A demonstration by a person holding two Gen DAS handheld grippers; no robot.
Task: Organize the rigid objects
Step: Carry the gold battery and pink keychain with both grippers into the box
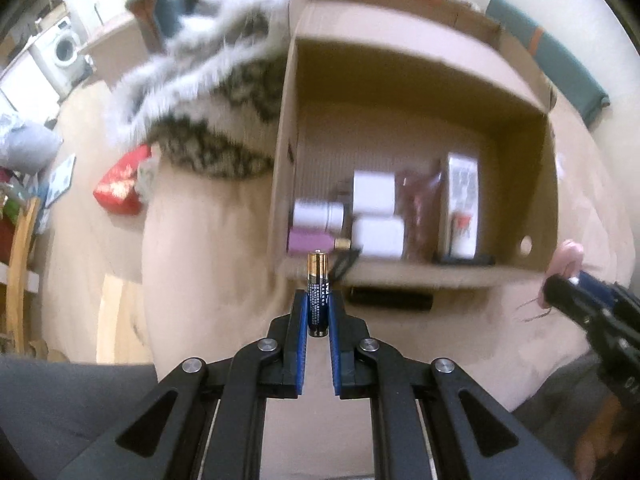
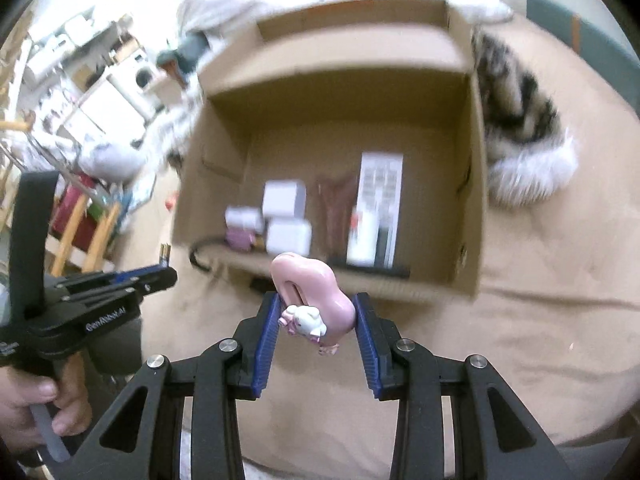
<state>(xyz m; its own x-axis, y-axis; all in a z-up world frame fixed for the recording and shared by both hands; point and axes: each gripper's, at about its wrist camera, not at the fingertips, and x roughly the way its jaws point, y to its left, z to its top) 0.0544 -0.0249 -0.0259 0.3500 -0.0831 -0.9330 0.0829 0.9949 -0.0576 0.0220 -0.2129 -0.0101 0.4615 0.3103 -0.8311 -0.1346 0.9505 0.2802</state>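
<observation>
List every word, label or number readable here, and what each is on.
"GenRobot.AI", partly blurred: on the body of the left gripper, seen from the right wrist.
Battery print: too small to read.
White carton in the cardboard box: printing blurred, unreadable.
Red packet: pale pattern, unreadable.

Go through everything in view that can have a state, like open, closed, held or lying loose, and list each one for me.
Left gripper: shut on the battery.
Battery: held upright between the fingers.
Right gripper: shut on the pink clip.
Pink clip: held, lifted off the bed.
Cardboard box: open, flaps up, partly filled.
Small white boxes: lying inside the cardboard box.
Tall white carton: lying inside it.
</observation>
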